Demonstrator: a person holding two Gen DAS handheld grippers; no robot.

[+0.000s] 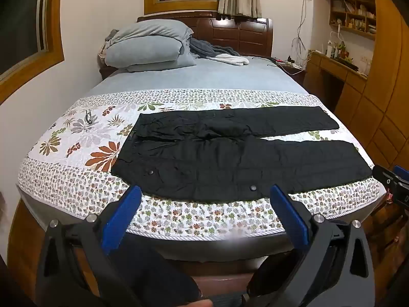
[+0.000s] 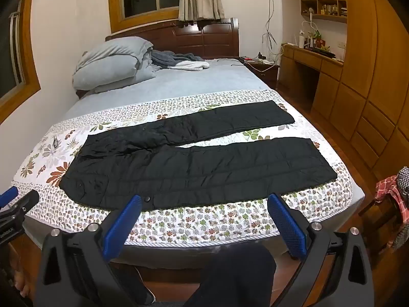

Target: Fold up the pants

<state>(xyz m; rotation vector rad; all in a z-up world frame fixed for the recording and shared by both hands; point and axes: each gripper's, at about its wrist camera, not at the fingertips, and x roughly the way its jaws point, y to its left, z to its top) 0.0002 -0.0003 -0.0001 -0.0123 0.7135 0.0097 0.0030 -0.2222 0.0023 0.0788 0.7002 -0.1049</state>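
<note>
Black pants (image 1: 230, 153) lie spread flat on the floral quilt (image 1: 76, 138) at the foot of the bed (image 1: 204, 76), unfolded.

Waist sits to the left, both legs run right and lie apart with a strip of quilt between them. Left gripper (image 1: 205, 204) and right gripper (image 2: 204, 212) hover short of the near bed edge, jaws spread wide, nothing between them. Wall shelf cubbies (image 2: 324, 0) hold small items too blurred to identify; folded grey bedding (image 1: 150, 46) is stacked by the headboard.
</note>
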